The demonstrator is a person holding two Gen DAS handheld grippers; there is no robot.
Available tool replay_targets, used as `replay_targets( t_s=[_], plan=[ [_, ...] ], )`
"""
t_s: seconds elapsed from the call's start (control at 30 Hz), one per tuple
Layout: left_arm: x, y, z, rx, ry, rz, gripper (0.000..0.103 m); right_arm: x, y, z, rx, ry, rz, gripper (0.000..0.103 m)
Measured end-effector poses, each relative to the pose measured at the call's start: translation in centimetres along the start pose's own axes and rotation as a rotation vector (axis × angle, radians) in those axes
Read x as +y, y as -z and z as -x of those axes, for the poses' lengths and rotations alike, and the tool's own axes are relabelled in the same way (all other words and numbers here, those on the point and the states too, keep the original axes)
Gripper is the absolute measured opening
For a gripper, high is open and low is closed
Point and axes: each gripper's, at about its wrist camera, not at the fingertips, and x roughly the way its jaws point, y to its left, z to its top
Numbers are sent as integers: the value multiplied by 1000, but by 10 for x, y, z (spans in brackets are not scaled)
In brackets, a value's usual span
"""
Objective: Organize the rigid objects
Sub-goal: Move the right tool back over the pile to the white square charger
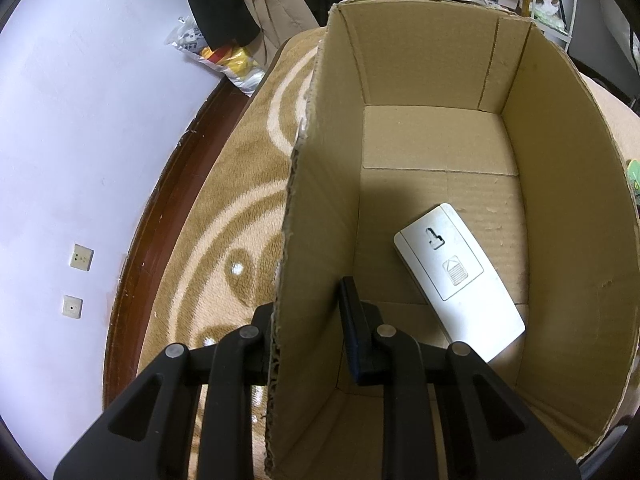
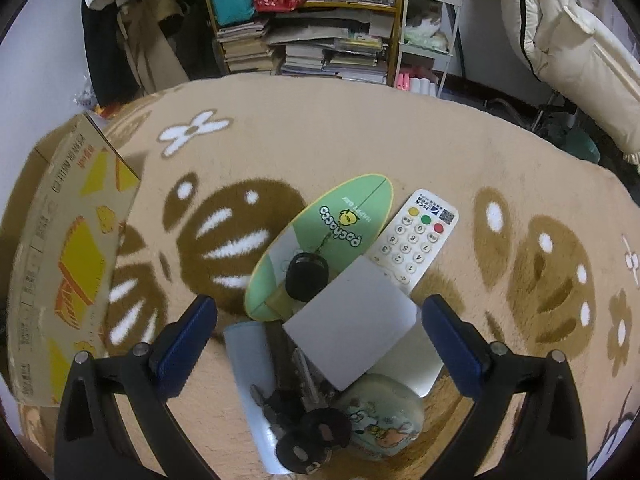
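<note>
On green oval case (image 2: 320, 240): "pochacco"; remote (image 2: 416, 236), perhaps "JSCN"

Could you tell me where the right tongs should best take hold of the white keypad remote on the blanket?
Probably across the narrow width of the white keypad remote, near its far end by the coloured buttons, coming straight down from above. It lies flat, face up, and its near end is tucked under the grey card, while its right long edge is clear. The right tongs are already open.
</note>
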Motion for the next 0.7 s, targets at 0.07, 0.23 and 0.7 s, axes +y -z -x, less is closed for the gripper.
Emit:
replay_targets(
  t_s=[0.07,0.23,0.7],
  plan=[
    [1,0,0,5,6,8,21,0,1,-3,-5,8,-1,103],
    [4,-1,0,13,19,18,20,5,3,-11,9,30,26,103],
    [3,-2,0,12,5,6,20,-24,2,-20,85,-44,-65,85]
  ],
)
